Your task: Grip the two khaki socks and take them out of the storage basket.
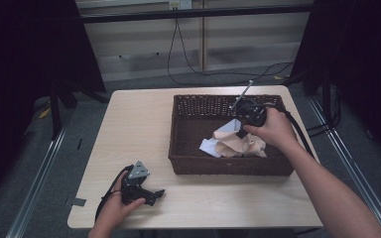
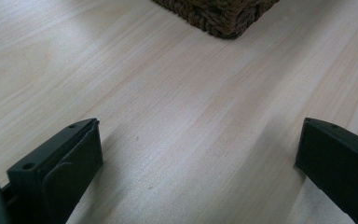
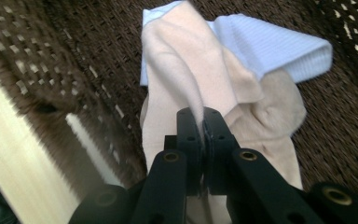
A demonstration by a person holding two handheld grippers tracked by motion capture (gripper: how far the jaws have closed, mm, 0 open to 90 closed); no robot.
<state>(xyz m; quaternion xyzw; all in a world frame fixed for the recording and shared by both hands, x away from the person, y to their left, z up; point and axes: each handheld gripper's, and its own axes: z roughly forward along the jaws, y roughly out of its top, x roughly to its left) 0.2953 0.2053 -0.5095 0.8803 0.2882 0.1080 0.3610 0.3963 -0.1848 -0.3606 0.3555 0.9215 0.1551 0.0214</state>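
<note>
- Resting on the wooden table (image 1: 129,124) near its front left corner: left gripper (image 1: 151,194), held in a hand, jaws standing wide apart with bare tabletop between them in the left gripper view.
- Sitting toward the table's right edge: dark wicker basket (image 1: 188,163), one corner showing at the top of the left gripper view.
- Reaching down into the basket near its right wall: right gripper (image 3: 202,122), jaws pinching a fold of peach cloth (image 3: 177,70).
- Lying bunched on the basket floor just beside the peach cloth: pale blue cloth (image 3: 279,46), touching it.
</note>
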